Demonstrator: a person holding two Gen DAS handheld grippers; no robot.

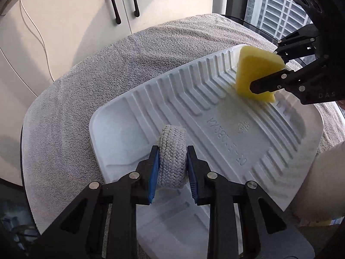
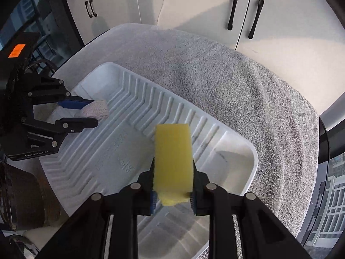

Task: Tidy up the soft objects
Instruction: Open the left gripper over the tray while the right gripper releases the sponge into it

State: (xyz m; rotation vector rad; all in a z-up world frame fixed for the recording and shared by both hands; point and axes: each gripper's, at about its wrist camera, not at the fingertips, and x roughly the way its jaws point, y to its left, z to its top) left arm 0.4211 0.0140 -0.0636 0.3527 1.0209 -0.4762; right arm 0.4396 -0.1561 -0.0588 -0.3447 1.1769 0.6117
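Note:
A white ribbed tray (image 1: 220, 116) lies on a grey towel. My left gripper (image 1: 172, 157) is shut on a grey braided rope roll (image 1: 172, 151) and holds it over the tray's near left part. It also shows in the right wrist view (image 2: 94, 113) with the roll (image 2: 96, 110). My right gripper (image 2: 173, 172) is shut on a yellow sponge (image 2: 173, 157) over the tray (image 2: 97, 151). In the left wrist view the sponge (image 1: 254, 69) and right gripper (image 1: 267, 69) are at the tray's far right corner.
The grey towel (image 1: 90, 90) covers a round table with a dark rim. White cabinets with black handles (image 1: 123, 2) stand behind it. A window (image 1: 278, 10) is at the right. The towel also shows in the right wrist view (image 2: 237, 90).

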